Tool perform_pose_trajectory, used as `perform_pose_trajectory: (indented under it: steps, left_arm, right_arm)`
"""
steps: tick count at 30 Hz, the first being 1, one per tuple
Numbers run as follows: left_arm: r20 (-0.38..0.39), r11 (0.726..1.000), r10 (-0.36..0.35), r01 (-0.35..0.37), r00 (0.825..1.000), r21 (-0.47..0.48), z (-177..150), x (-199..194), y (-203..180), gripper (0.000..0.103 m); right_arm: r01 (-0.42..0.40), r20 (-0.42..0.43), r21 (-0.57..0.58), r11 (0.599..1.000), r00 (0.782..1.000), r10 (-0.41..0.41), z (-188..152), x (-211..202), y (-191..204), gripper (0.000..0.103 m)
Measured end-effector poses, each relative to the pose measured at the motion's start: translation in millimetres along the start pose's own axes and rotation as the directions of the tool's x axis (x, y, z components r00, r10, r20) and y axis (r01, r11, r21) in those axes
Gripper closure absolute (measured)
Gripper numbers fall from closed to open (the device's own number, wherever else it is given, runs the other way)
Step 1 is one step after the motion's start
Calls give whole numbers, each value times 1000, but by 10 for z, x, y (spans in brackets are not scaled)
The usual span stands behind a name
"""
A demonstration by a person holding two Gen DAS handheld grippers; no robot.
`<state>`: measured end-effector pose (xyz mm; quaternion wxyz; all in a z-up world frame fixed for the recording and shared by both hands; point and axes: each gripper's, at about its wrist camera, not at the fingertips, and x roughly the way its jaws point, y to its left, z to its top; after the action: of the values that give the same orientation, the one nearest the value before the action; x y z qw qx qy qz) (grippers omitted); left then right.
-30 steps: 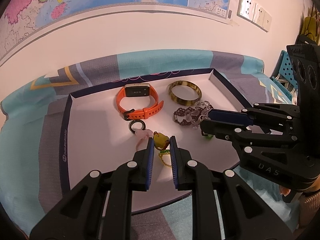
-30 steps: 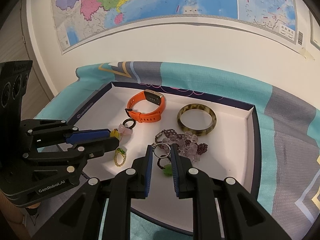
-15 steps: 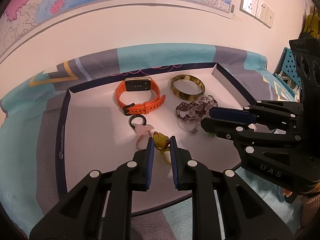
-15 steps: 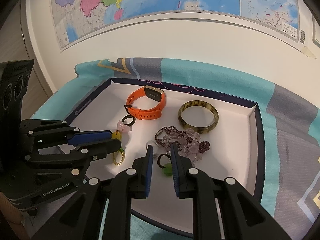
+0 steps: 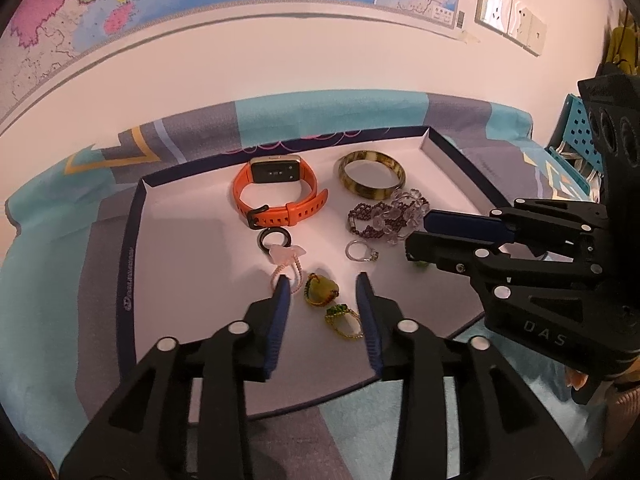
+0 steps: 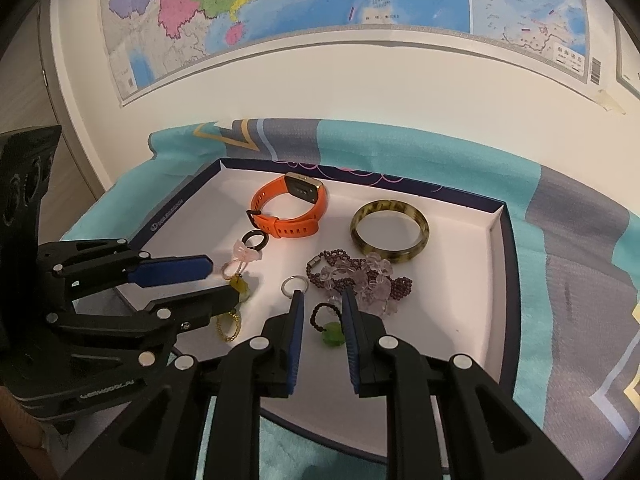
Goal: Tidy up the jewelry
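**Inspector:** What changed?

**Operator:** My left claw (image 5: pixel 323 285) was pinched on the yellow charm (image 5: pixel 322 290) a second ago. Its jaws are now opening, and the charm lies free between them on the tray (image 5: pixel 132 248) floor, beside the gold ring (image 5: pixel 345 322). I judge that piece placed.

**Inspector:** The right?

**Operator:** My right claw (image 6: pixel 321 305) has its jaws opening slightly, with a narrow gap. The green bead (image 6: pixel 333 336) and its dark loop lie between them, unpressed. The silver ring (image 6: pixel 295 284) sits at the left tip.

**Inspector:** Pose?

**Operator:** Both claws point steeply down over the tray's near edge, side by side.
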<state>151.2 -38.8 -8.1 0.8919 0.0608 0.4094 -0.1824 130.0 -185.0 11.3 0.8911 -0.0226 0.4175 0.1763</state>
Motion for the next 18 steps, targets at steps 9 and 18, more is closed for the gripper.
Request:
perform_pose_trajectory:
  steps: [9,18]
  left_arm:
    - [47,999,53,-53,997,-11,-100,-270,6,27]
    - [101,990,139,-134,985,-48,-354,-641,26,5]
  right_arm:
    - [16,35,7,1000,999,-16,-94,-187,16,53]
    - [69,83,16,998,994,-70,-335,-503,98,13]
